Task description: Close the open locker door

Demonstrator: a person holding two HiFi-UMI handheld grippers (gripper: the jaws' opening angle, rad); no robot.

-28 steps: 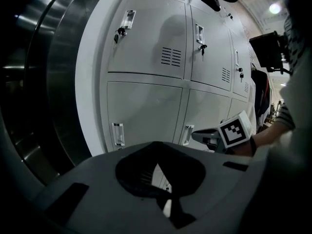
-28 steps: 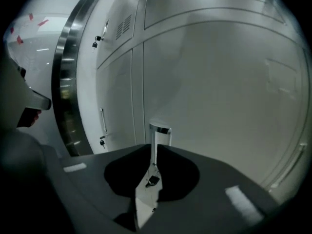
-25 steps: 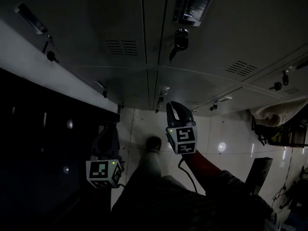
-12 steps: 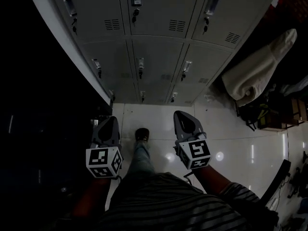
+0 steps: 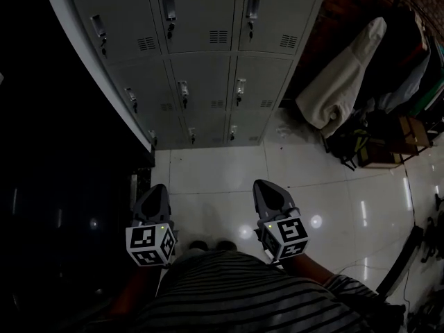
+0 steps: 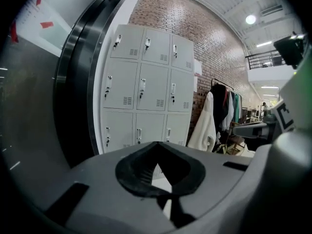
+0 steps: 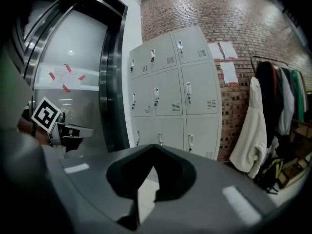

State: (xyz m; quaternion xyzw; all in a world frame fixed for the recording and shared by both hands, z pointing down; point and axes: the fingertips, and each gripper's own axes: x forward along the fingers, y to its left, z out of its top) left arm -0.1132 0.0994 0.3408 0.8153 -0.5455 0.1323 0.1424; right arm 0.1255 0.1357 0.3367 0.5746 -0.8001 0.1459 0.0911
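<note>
The grey locker bank (image 5: 201, 61) stands ahead, three columns wide, and every door I can see lies flush with its frame. It also shows in the left gripper view as the locker bank (image 6: 146, 87) and in the right gripper view as the locker bank (image 7: 173, 91). My left gripper (image 5: 154, 189) and right gripper (image 5: 264, 185) hang low over the floor, well short of the lockers. Both are shut with nothing between the jaws, as the left gripper (image 6: 156, 144) and right gripper (image 7: 153, 147) show in their own views.
A white coat (image 5: 340, 82) hangs on a rack to the right of the lockers, with bags (image 5: 361, 148) below it. A dark metal doorway (image 5: 69, 186) fills the left side. Glossy white floor tiles (image 5: 222, 175) lie between me and the lockers. Papers (image 7: 222, 57) are stuck on the brick wall.
The view has drawn back from right up against the locker doors to a standing distance. The right gripper, open and raised near the doors before, now hangs low and shut.
</note>
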